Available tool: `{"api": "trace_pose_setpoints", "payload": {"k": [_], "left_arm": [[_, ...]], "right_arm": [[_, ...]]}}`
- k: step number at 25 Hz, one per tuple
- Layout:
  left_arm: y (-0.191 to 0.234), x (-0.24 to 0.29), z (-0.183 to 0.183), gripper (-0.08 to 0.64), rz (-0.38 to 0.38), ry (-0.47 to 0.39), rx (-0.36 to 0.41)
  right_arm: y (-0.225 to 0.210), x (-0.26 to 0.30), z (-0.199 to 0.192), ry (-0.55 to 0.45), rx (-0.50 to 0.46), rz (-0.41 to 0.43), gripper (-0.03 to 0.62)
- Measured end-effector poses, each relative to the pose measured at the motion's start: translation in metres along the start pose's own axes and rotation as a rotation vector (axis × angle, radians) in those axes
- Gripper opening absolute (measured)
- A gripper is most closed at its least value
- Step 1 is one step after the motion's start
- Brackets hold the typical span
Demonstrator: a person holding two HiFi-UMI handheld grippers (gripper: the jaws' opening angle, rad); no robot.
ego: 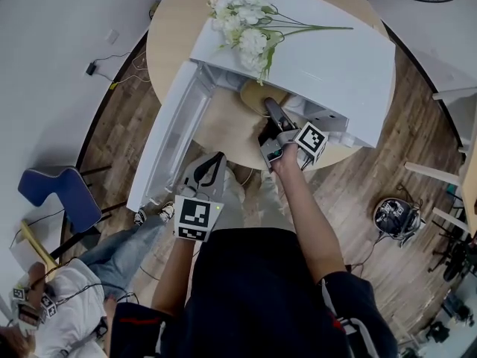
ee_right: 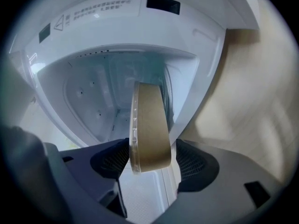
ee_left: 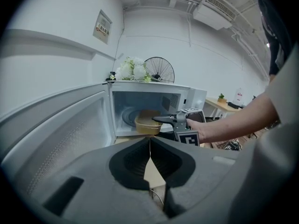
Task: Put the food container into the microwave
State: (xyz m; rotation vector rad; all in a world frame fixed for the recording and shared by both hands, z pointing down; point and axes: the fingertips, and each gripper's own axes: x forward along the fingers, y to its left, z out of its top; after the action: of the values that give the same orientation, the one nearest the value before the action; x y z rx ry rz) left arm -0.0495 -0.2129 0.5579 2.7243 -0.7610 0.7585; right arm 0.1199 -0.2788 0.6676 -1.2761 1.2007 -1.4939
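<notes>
The food container (ego: 257, 95) is a tan paper bowl with a clear lid. My right gripper (ego: 270, 110) is shut on its rim and holds it in the mouth of the white microwave (ego: 328, 58), whose door (ego: 168, 136) swings open to the left. In the right gripper view the container (ee_right: 149, 129) stands edge-on between the jaws of the right gripper (ee_right: 152, 160), in front of the cavity (ee_right: 107, 92). In the left gripper view the container (ee_left: 147, 122) hangs over the turntable (ee_left: 127, 116). My left gripper (ego: 212, 162) hangs back near my body, and its jaws (ee_left: 149, 146) meet with nothing between them.
The microwave stands on a round wooden table (ego: 175, 28) with white artificial flowers (ego: 250, 21) lying on its top. A blue chair (ego: 63, 192) and a seated person (ego: 67, 312) are at the lower left. A small device (ego: 395, 218) with cables sits on the floor at the right.
</notes>
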Motion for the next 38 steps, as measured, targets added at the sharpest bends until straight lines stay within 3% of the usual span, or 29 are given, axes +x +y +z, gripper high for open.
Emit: {"api": "trace_pose_setpoints", "payload": {"k": [11,15,20,24,29,32,38], "left_arm": [[0.007,-0.002,0.005,0.018,0.019,-0.011,0.005],[0.01,-0.002,0.008,0.018,0.027,-0.016,0.004],[0.007,0.001,0.011,0.018,0.031,-0.016,0.006],[0.001,0.004,0.016,0.018,0.018,-0.025,0.014],[-0.001,0.004,0.014,0.018,0.018,-0.02,0.012],[0.002,0.003,0.012,0.018,0.024,-0.016,0.007],[0.009,0.001,0.009,0.018,0.045,-0.015,0.0]], "right_arm": [[0.001,-0.036,-0.008,0.047,-0.087,-0.025,0.278],[0.007,-0.051,-0.02,0.092,-0.159,-0.056,0.267],[0.018,-0.057,-0.041,0.168,-0.357,-0.117,0.163],[0.024,-0.053,-0.051,0.225,-0.607,-0.21,0.048],[0.04,-0.036,-0.066,0.304,-0.897,-0.239,0.015],[0.038,-0.026,-0.068,0.346,-0.986,-0.263,0.015],[0.035,-0.016,-0.058,0.373,-1.049,-0.285,0.015]]}}
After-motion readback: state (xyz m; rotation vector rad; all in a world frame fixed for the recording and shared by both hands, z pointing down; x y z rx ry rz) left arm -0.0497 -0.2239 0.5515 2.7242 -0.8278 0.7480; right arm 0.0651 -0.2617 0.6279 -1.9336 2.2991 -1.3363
